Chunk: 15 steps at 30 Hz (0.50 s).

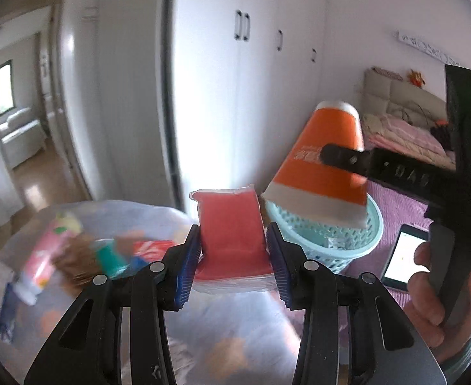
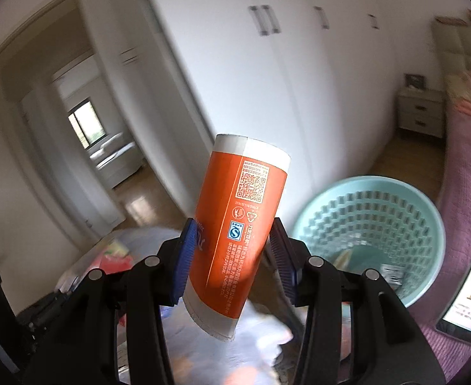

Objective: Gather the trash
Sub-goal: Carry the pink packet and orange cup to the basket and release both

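Note:
My left gripper point(image 1: 233, 253) is shut on a red packet with clear edges point(image 1: 232, 237), pads pressing its two sides. My right gripper point(image 2: 233, 256) is shut on an orange and white paper cup point(image 2: 238, 231), held upside down and tilted. In the left wrist view that cup point(image 1: 322, 166) hangs over the pale green basket point(image 1: 341, 240), with a right finger point(image 1: 341, 157) across it. The basket point(image 2: 370, 227) lies just right of the cup in the right wrist view, with some scraps at its bottom. Below both grippers sits a clear plastic bag full of colourful wrappers point(image 1: 75, 256).
White wardrobe doors point(image 1: 251, 96) rise behind. A bed with pink and purple bedding point(image 1: 408, 147) lies at the right, with a lit phone point(image 1: 402, 256) on it. A person's hand point(image 1: 434, 288) grips the right tool. An open doorway point(image 2: 84, 134) leads off left; a bedside cabinet point(image 2: 421, 112) stands far right.

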Tool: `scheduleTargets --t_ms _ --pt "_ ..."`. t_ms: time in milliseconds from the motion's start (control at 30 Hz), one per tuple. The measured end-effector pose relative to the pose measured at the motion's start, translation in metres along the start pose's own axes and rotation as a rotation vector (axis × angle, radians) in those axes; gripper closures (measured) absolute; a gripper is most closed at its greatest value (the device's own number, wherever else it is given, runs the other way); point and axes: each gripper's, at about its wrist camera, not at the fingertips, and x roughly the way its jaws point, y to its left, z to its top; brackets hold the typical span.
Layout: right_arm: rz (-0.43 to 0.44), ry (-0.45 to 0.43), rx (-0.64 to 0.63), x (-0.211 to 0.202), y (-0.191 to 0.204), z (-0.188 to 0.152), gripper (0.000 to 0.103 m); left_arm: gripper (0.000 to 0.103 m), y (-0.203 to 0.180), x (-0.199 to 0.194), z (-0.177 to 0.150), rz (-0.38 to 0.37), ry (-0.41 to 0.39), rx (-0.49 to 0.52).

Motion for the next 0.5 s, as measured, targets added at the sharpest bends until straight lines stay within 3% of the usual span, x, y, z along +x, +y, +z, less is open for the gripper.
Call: scheduleTargets --t_ms 67,167,333,500 --pt "-0.037 -0.009 0.052 0.0 -0.028 0.007 0.059 0.063 -0.011 0.018 0.005 -0.034 0.025 -0.001" --pt "-0.121 -0.018 0.127 0.001 -0.068 0.012 0.058 0.063 -0.032 0.042 0.013 -0.021 0.046 0.03" --pt "-0.235 0.056 0.27 0.018 -0.133 0.013 0.058 0.063 -0.064 0.083 0.017 -0.057 0.1 0.071" --pt "-0.336 0.102 0.311 0.033 -0.173 0.005 0.058 0.063 -0.081 0.124 0.019 -0.097 0.164 0.063"
